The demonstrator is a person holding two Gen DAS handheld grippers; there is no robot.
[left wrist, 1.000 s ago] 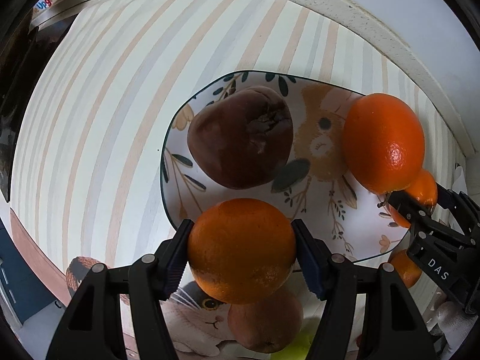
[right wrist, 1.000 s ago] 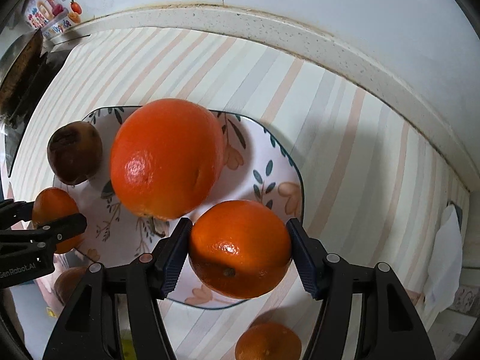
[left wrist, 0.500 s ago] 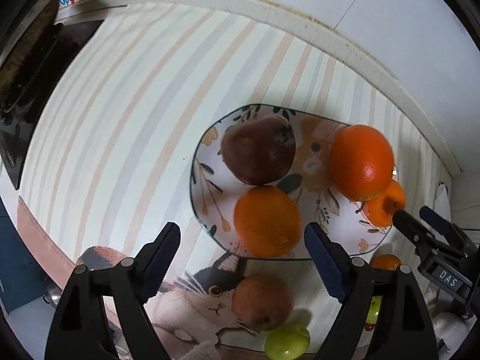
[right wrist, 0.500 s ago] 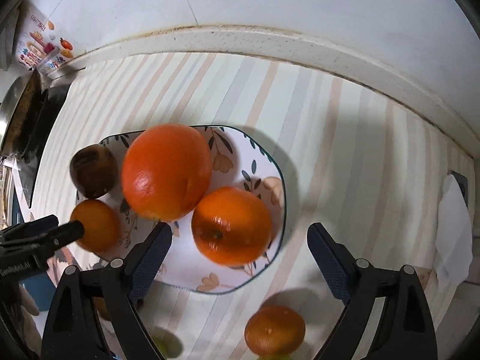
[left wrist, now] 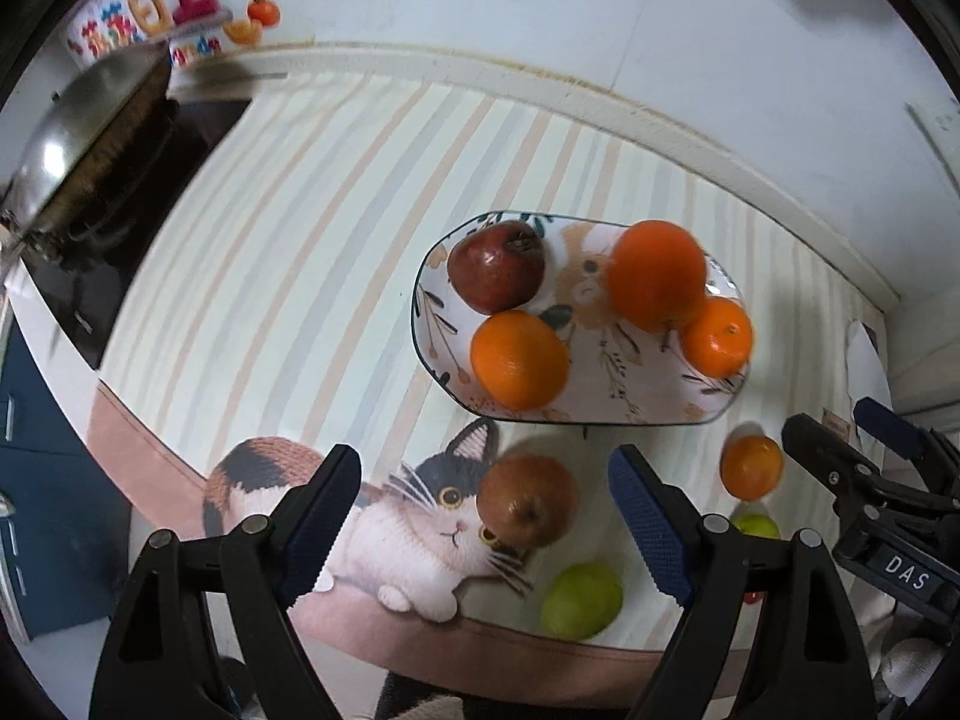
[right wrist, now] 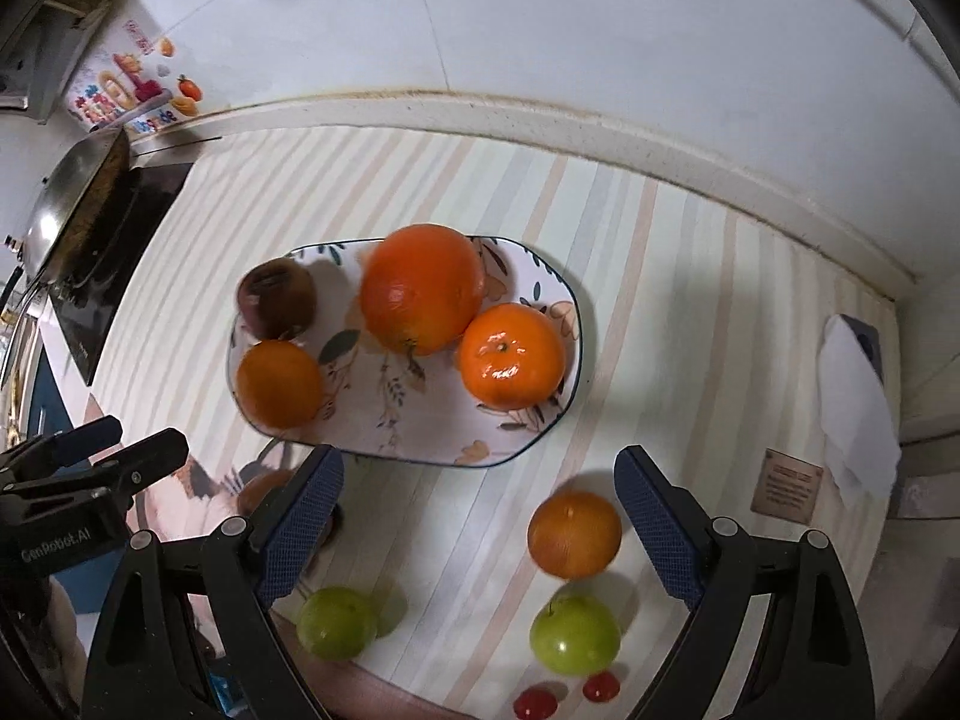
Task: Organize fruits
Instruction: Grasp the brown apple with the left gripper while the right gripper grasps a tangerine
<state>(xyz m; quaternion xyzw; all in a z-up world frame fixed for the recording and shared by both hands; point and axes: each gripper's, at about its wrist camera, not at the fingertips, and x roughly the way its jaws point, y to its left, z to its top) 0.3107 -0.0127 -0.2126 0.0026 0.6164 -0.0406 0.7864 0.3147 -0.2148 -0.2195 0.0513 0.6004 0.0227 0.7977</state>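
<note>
A floral plate [left wrist: 606, 396] [right wrist: 420, 432] holds a dark red fruit [left wrist: 497, 267] [right wrist: 276, 299], a large orange [left wrist: 657, 275] [right wrist: 422, 288] and two smaller oranges [left wrist: 519, 359] [right wrist: 511, 355]. My left gripper [left wrist: 483, 525] is open and empty, above a brown fruit [left wrist: 528, 501] on the mat. My right gripper [right wrist: 477, 522] is open and empty, near a loose orange [right wrist: 574, 534]. Two green fruits [right wrist: 336, 622] [right wrist: 574, 634] and two small red fruits [right wrist: 536, 703] lie near the front edge.
A striped mat with a cat picture [left wrist: 414, 528] covers the counter. A metal wok [left wrist: 90, 138] sits on a black stove at the left. A white cloth [right wrist: 858, 408] lies at the right by the wall.
Both grippers opened and let their oranges go onto the plate. Both then pulled back and up, away from the plate.
</note>
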